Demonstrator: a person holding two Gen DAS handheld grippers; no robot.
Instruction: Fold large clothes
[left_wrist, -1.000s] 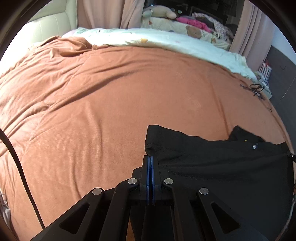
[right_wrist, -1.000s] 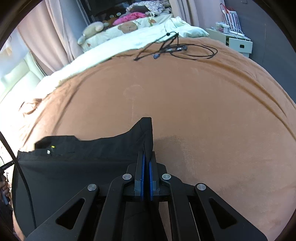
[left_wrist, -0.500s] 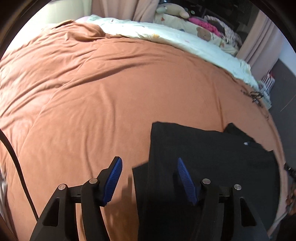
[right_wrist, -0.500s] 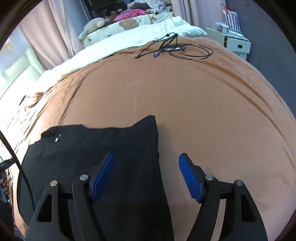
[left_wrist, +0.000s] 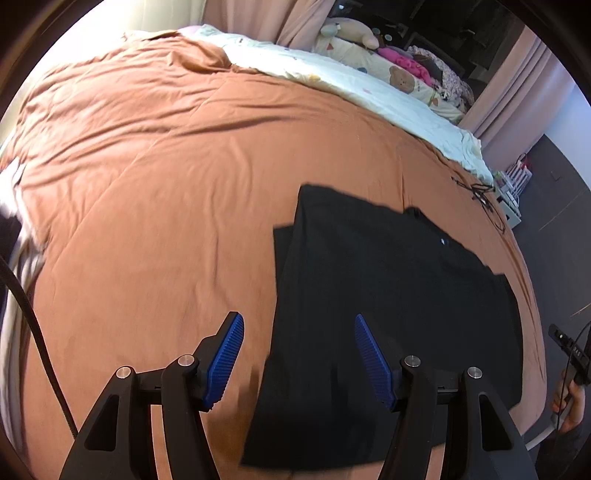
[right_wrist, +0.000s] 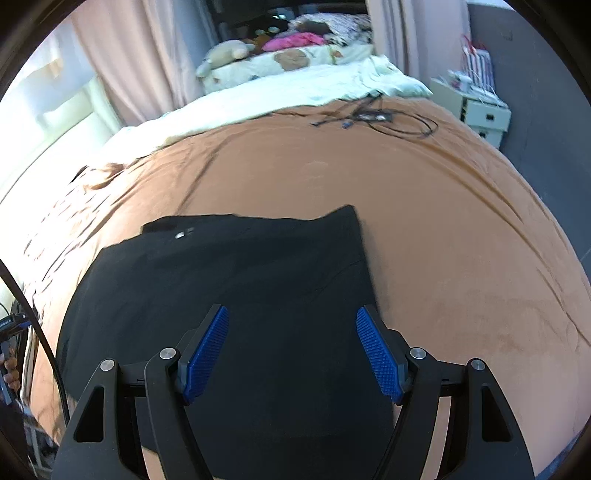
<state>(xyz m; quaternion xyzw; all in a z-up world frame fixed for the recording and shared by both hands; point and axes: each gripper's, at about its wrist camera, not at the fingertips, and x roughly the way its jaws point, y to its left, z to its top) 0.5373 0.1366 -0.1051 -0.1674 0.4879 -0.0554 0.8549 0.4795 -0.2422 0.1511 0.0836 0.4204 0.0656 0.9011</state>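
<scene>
We see the black garment (left_wrist: 388, 314) lying flat on the brown bedspread (left_wrist: 166, 184), filling the lower right of the left wrist view and the lower left and centre of the right wrist view, with 1 fold apparently laid and a second layer showing along its left edge. The left gripper (left_wrist: 299, 363) stands with its blue pads (left_wrist: 223, 363) wide apart and empty above the garment's left border; the right gripper (right_wrist: 291, 354) is likewise spread wide and holds nothing, poised over the garment's right border (right_wrist: 364, 266). To do the next fold well, we judge that both grippers should descend on matching corners at the same edge, pinch every layer together, and lift evenly so the cloth does not skew or drag the bedspread. A small pale tag (right_wrist: 181, 234) near the collar is too blurred to read; we find no legible brand or writing anywhere in either view.
</scene>
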